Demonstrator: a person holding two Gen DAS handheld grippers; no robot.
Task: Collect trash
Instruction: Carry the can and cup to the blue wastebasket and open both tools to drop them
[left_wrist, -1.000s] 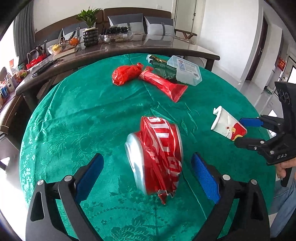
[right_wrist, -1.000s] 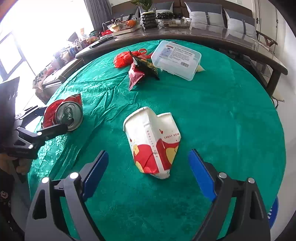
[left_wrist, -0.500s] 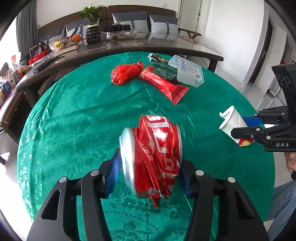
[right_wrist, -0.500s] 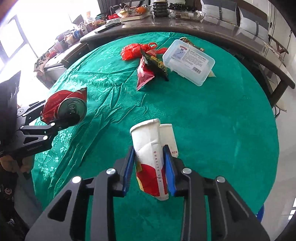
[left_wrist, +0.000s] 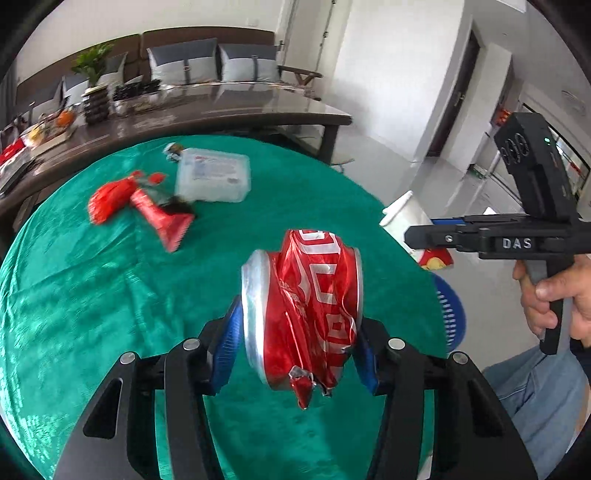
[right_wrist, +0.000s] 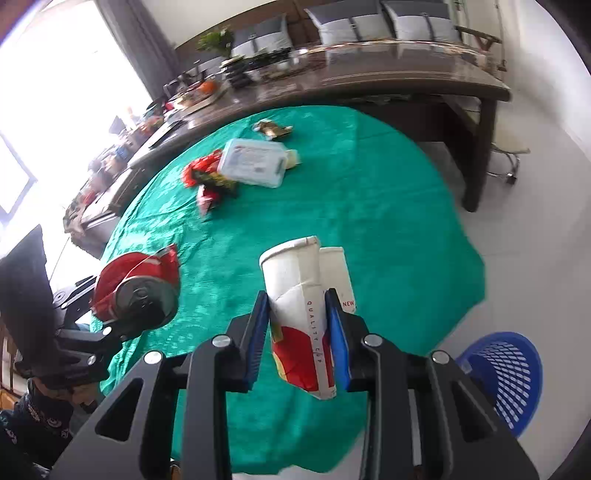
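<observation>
My left gripper (left_wrist: 299, 345) is shut on a crushed red can (left_wrist: 306, 314), held off the green tablecloth (left_wrist: 92, 295); the same can (right_wrist: 138, 291) shows at the left of the right wrist view. My right gripper (right_wrist: 299, 332) is shut on a flattened white and red paper cup (right_wrist: 299, 302), also lifted above the cloth. The cup (left_wrist: 402, 218) and the right gripper (left_wrist: 436, 236) appear at the right of the left wrist view, past the table's edge, with a person's hand (left_wrist: 554, 295) on the handle. A blue mesh basket (right_wrist: 506, 369) stands on the floor to the right.
At the far side of the cloth lie a clear plastic box (left_wrist: 212, 175), a red bag (left_wrist: 109, 197) and a red wrapper (left_wrist: 162, 221). Behind stands a long dark table (left_wrist: 221, 114) crowded with items. The basket's rim (left_wrist: 448, 310) peeks from below the round table's edge.
Both grippers closed, the left on the can and the right on the cup, then lifted them off the cloth and swung right toward the table's edge; the blue basket came into view.
</observation>
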